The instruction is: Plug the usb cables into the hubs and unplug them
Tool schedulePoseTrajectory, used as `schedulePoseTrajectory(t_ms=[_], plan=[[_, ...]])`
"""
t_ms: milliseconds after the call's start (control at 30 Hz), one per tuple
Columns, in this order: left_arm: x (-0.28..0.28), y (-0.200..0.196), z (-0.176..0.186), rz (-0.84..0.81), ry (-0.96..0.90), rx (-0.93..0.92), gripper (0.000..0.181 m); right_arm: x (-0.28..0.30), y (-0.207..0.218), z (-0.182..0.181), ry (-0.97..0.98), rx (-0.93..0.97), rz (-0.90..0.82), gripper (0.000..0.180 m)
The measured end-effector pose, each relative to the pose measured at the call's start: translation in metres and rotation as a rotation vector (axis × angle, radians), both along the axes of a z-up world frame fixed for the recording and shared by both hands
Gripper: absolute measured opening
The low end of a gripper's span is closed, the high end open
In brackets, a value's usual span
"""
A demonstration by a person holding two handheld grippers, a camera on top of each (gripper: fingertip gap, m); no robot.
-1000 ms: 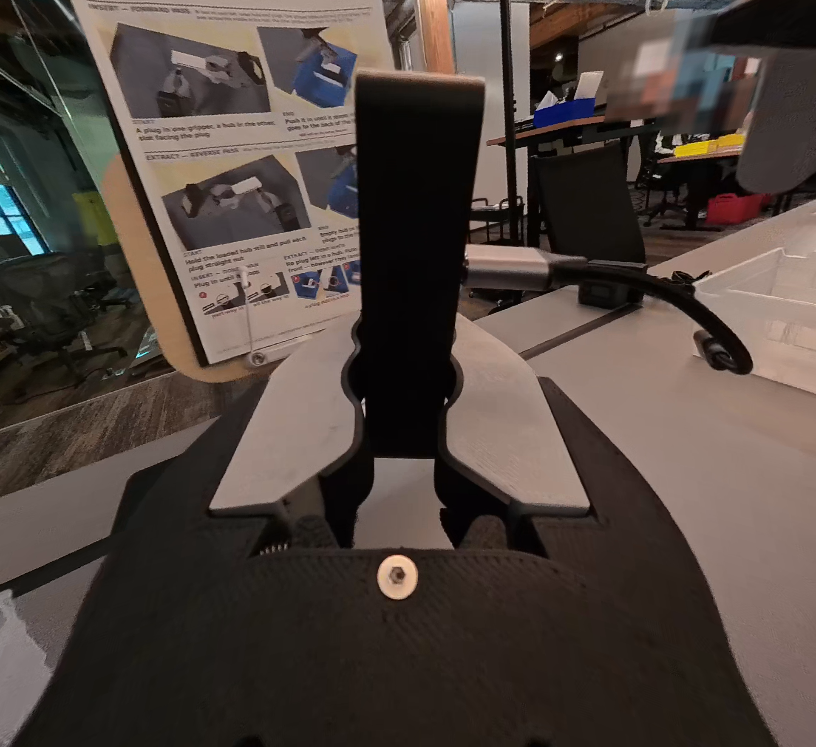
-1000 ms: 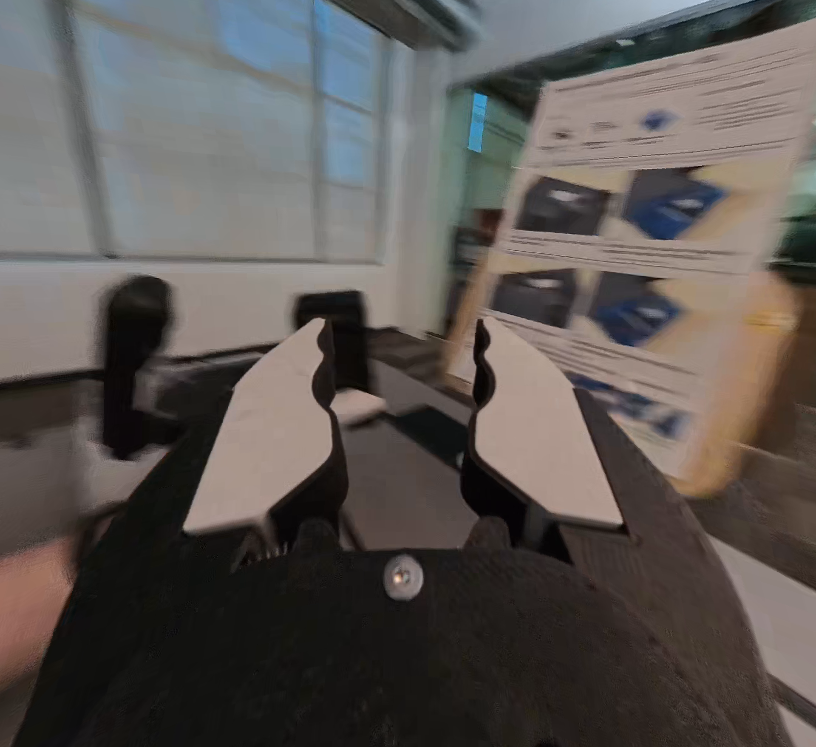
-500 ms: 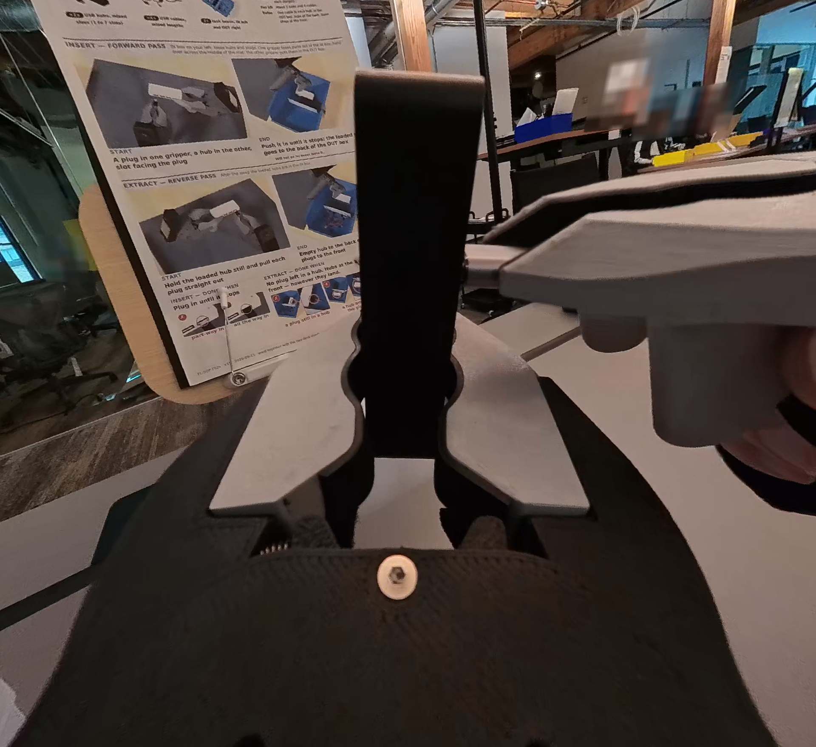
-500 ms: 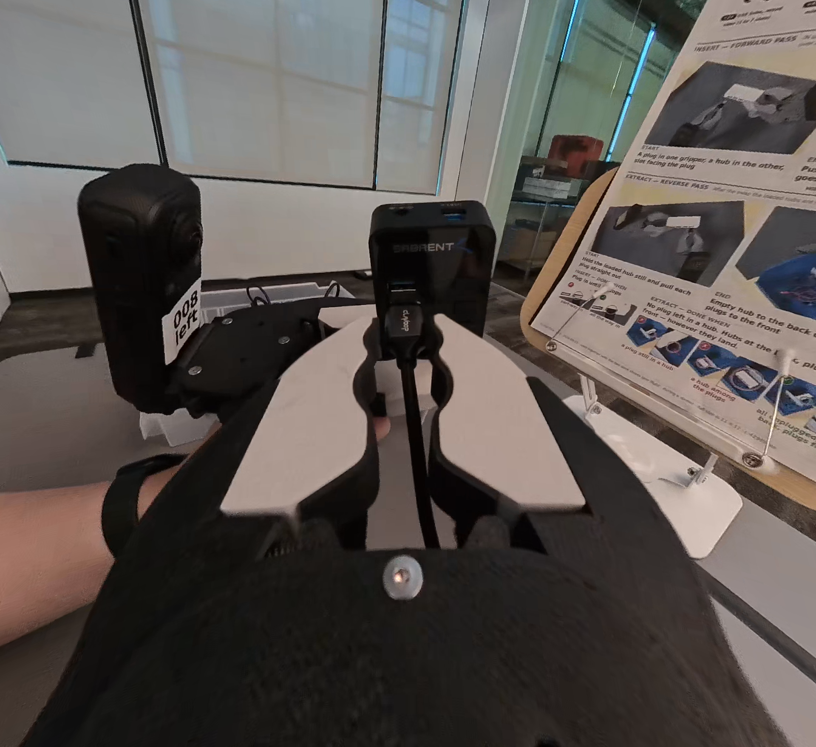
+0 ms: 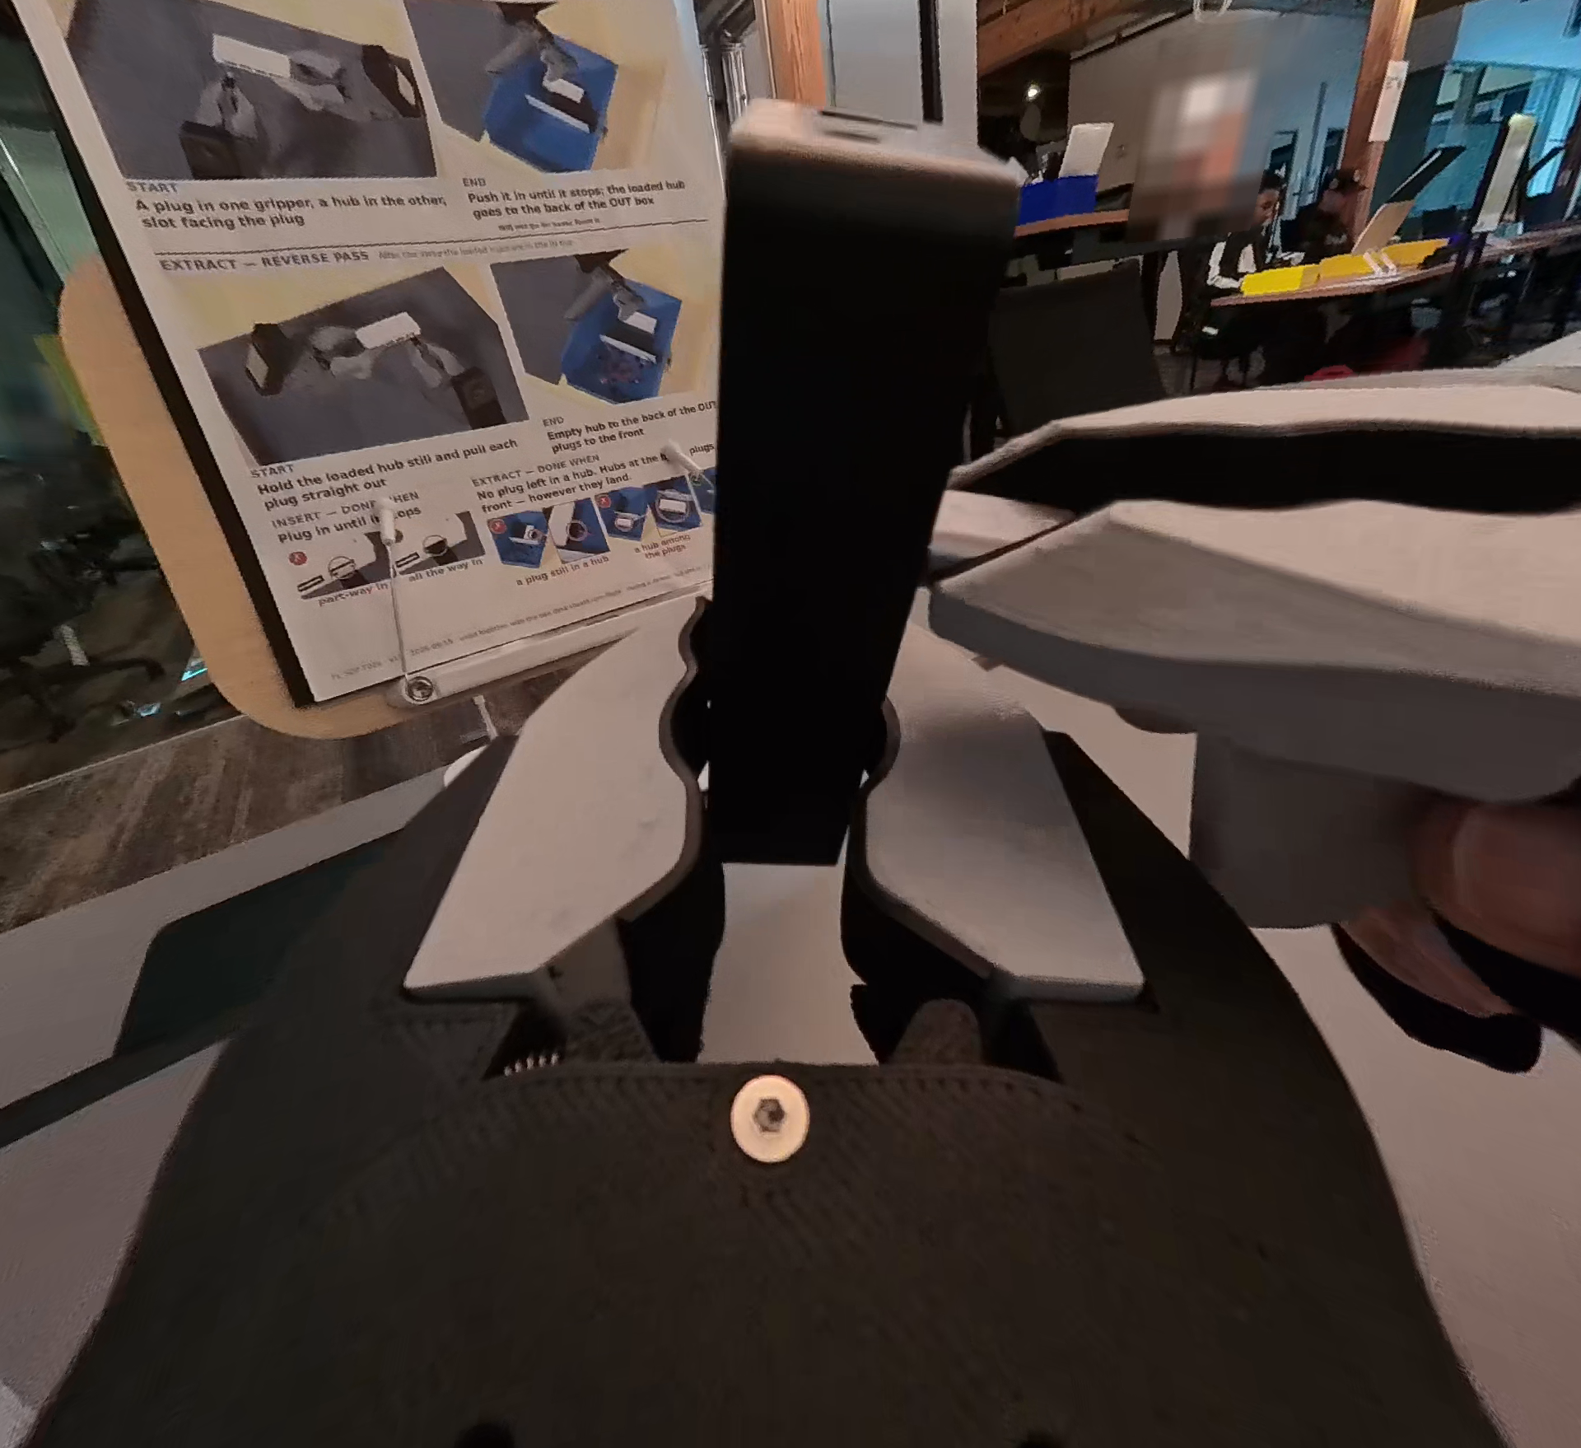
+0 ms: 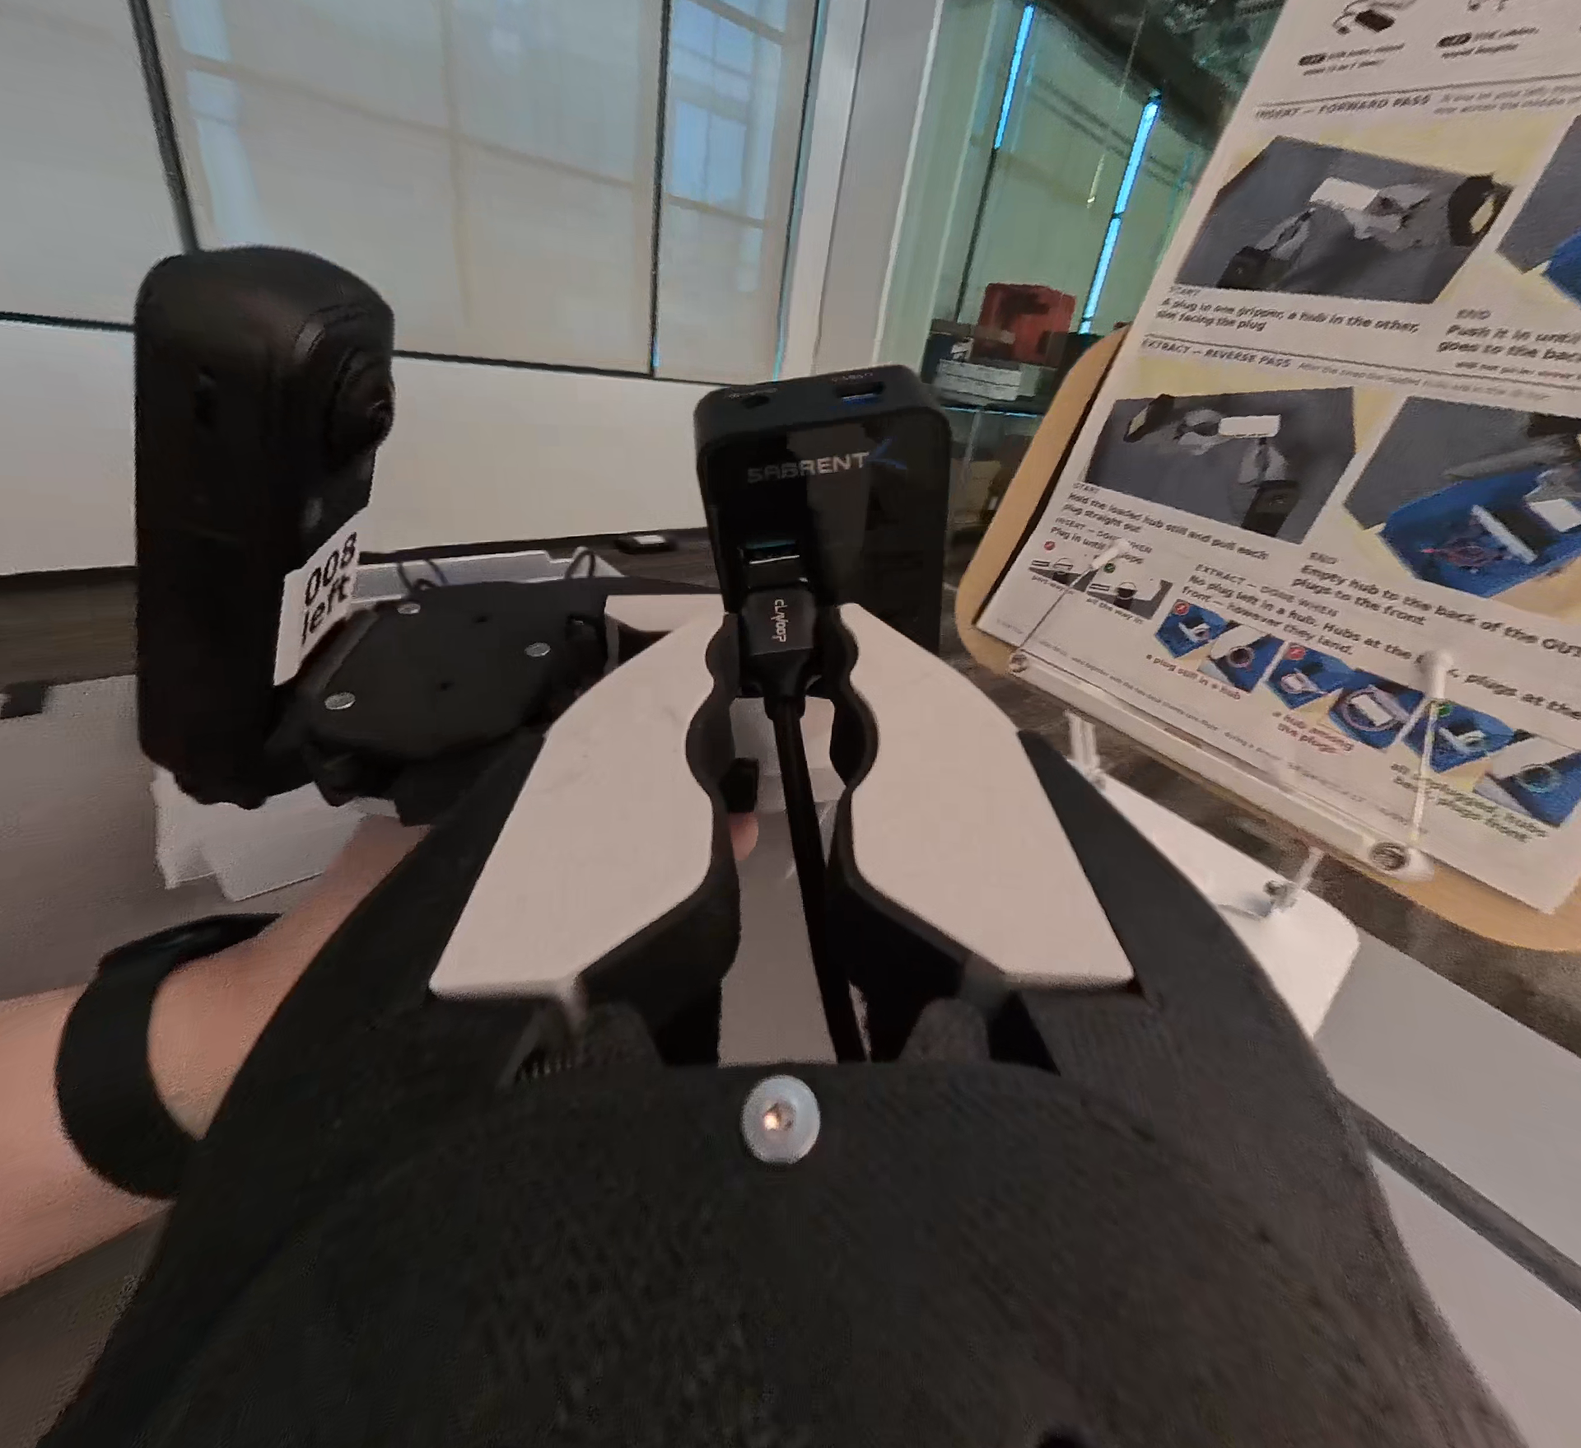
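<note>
My left gripper (image 5: 783, 722) is shut on a black USB hub (image 5: 855, 466) and holds it upright above the grey table. My right gripper (image 5: 945, 543) reaches in from the right against the hub's side. In the right wrist view, my right gripper (image 6: 778, 654) is shut on a black USB plug (image 6: 774, 628). The plug's metal end sits in a slot of the hub (image 6: 864, 483), and some bare metal shows between plug body and slot. Its black cable (image 6: 804, 851) runs back between the fingers. The plug is hidden behind the right fingers in the left wrist view.
An instruction sheet on a wooden board stand (image 5: 385, 294) stands just behind the hub, also in the right wrist view (image 6: 1326, 508). The left gripper's black camera (image 6: 257, 508) and a hand are at left. A white tray (image 6: 479, 577) lies behind. People sit at far desks (image 5: 1240, 252). There is about 6 centimetres between the tips of the two grippers.
The right gripper, open and away from the hub a second ago, came to the plug hanging from the hub and shut on it. The left gripper kept hold of the hub.
</note>
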State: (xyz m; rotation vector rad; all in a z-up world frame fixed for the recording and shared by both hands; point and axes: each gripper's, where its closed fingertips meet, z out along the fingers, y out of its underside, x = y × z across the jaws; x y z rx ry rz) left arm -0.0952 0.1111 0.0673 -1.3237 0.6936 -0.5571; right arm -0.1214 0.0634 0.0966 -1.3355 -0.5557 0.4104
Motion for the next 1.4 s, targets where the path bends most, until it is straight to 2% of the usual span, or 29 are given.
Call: schedulePoseTrajectory(t_ms=[167,433,500,567,600,667,700,800,867,933,1000,1067,1133,1200,1333,1400], plan=[[-0.003,-0.001,0.005,-0.021,0.007,0.018,0.030,-0.003,-0.002,0.003,0.016,0.019,0.009,0.019],[0.001,0.002,0.000,-0.057,0.013,-0.058,0.031,0.001,0.001,0.002,0.028,-0.013,0.040,0.018],[-0.017,0.018,0.000,0.016,-0.077,-0.139,0.028,0.003,0.001,0.000,0.043,0.000,-0.012,0.018],[-0.051,0.037,0.007,-0.025,-0.244,-0.254,0.028,0.008,-0.007,0.005,0.022,0.061,-0.053,0.018],[-0.065,0.040,0.011,-0.039,-0.250,-0.231,0.028,0.008,-0.010,0.008,0.010,0.077,-0.044,0.018],[-0.090,0.046,0.015,0.070,-0.158,-0.158,0.028,0.009,-0.012,0.011,0.026,0.031,0.014,0.019],[-0.093,0.043,0.022,0.069,-0.151,-0.138,0.028,0.008,-0.012,0.012,0.043,-0.010,0.065,0.019],[-0.080,0.023,0.042,-0.048,-0.220,-0.138,0.028,0.015,-0.008,0.016,0.067,-0.094,0.157,0.018],[-0.068,0.015,0.045,-0.088,-0.189,-0.139,0.029,0.030,-0.014,0.021,0.065,-0.168,0.206,0.019],[-0.061,0.008,0.046,-0.115,-0.169,-0.131,0.029,0.059,-0.043,0.054,0.154,-0.167,0.316,0.019],[-0.056,0.002,0.049,-0.158,-0.175,-0.142,0.029,0.108,-0.080,0.088,0.212,-0.135,0.357,0.018],[-0.055,-0.001,0.052,-0.186,-0.200,-0.154,0.028,0.170,-0.110,0.099,0.185,-0.100,0.221,0.018],[-0.054,-0.004,0.054,-0.210,-0.220,-0.163,0.028,0.237,-0.126,0.083,0.087,-0.150,-0.028,0.018],[-0.053,-0.006,0.055,-0.222,-0.226,-0.168,0.028,0.305,-0.137,0.061,0.072,-0.224,-0.256,0.018],[-0.049,-0.010,0.055,-0.253,-0.231,-0.181,0.028,0.391,-0.146,0.012,0.171,-0.342,-0.411,0.018],[-0.047,-0.013,0.057,-0.264,-0.236,-0.184,0.028,0.416,-0.141,-0.030,0.222,-0.498,-0.438,0.018]])
